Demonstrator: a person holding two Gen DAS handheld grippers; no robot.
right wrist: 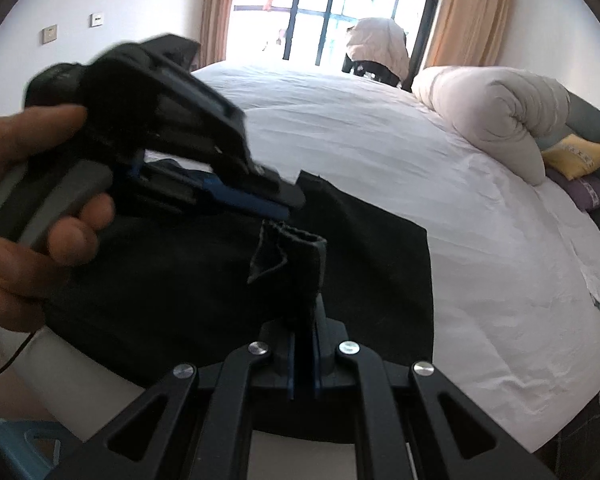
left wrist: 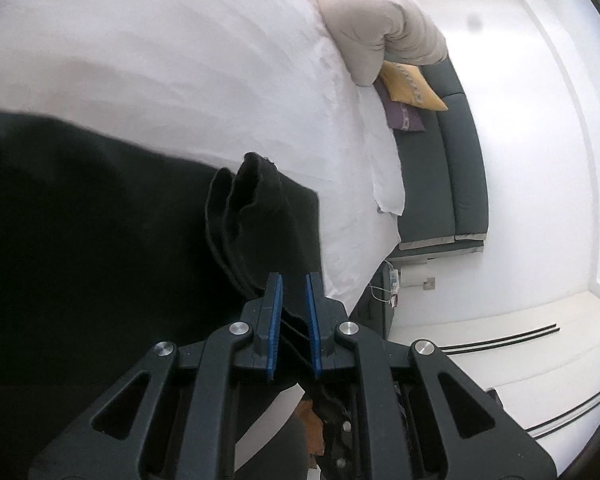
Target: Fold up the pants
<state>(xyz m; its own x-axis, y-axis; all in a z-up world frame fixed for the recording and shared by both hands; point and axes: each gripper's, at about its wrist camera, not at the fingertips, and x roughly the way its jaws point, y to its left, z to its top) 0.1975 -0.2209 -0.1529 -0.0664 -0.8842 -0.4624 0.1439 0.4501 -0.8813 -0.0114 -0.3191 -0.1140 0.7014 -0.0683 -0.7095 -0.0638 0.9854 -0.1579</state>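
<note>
Black pants [left wrist: 100, 220] lie spread on the white bed [left wrist: 180, 40], near its front edge; they also show in the right wrist view [right wrist: 372, 264]. My left gripper [left wrist: 294, 280] is shut on a bunched hem edge of the pants, which sticks up between its blue pads [left wrist: 275, 312]. In the right wrist view the left gripper [right wrist: 284, 204] appears at upper left, held by a hand. My right gripper [right wrist: 305, 320] is shut on another raised fold of the pants [right wrist: 296, 256], just below the left gripper.
A rolled beige duvet [right wrist: 496, 112] lies at the bed's far right. A yellow cushion [right wrist: 578, 156] and a purple cushion [right wrist: 588, 192] sit on a dark green sofa [left wrist: 452, 160] beside the bed. A window with curtains [right wrist: 332, 8] is behind.
</note>
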